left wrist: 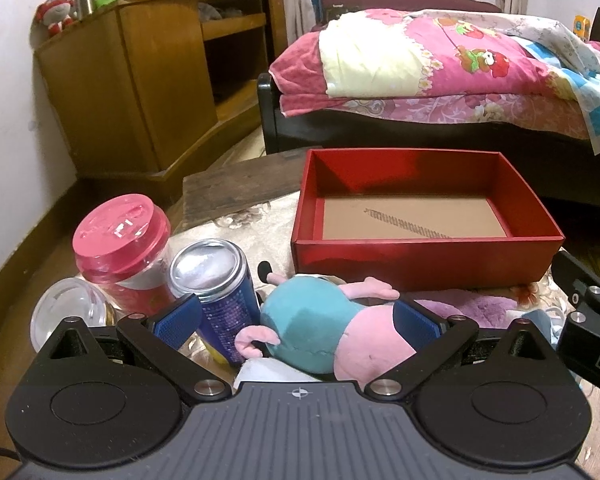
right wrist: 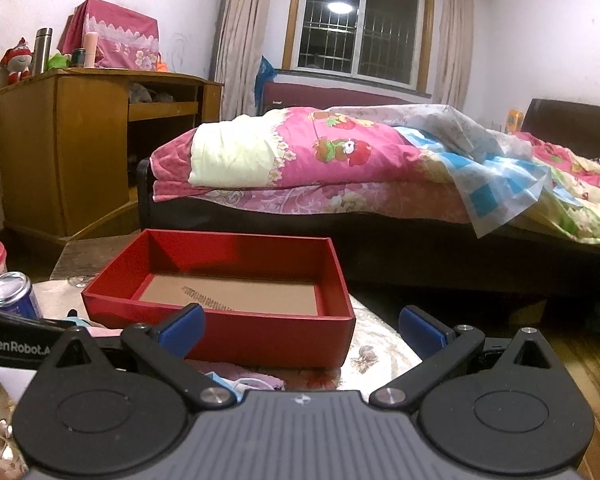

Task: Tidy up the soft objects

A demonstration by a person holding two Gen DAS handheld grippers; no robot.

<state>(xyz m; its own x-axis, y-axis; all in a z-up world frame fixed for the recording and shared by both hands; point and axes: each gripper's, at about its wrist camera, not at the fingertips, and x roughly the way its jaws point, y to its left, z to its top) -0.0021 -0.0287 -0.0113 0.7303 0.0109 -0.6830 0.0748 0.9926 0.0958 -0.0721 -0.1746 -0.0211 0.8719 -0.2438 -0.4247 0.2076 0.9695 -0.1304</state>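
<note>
A pig plush (left wrist: 320, 328) in a teal dress lies on the table in front of the red box (left wrist: 420, 264). My left gripper (left wrist: 296, 322) is open, its blue pads on either side of the plush, not pressing it. A purple soft item (left wrist: 472, 306) lies to the plush's right. The red box (right wrist: 236, 334) holds nothing. My right gripper (right wrist: 300, 330) is open and empty, just before the box's near right corner. A purple and blue soft item (right wrist: 248, 380) lies under it.
A pink-lidded jar (left wrist: 124, 248), a blue can (left wrist: 220, 292) and a clear lid (left wrist: 68, 312) stand left of the plush. The right gripper's body (left wrist: 588, 320) is at the right edge. A bed (right wrist: 380, 172) and a wooden cabinet (right wrist: 72, 148) stand behind the table.
</note>
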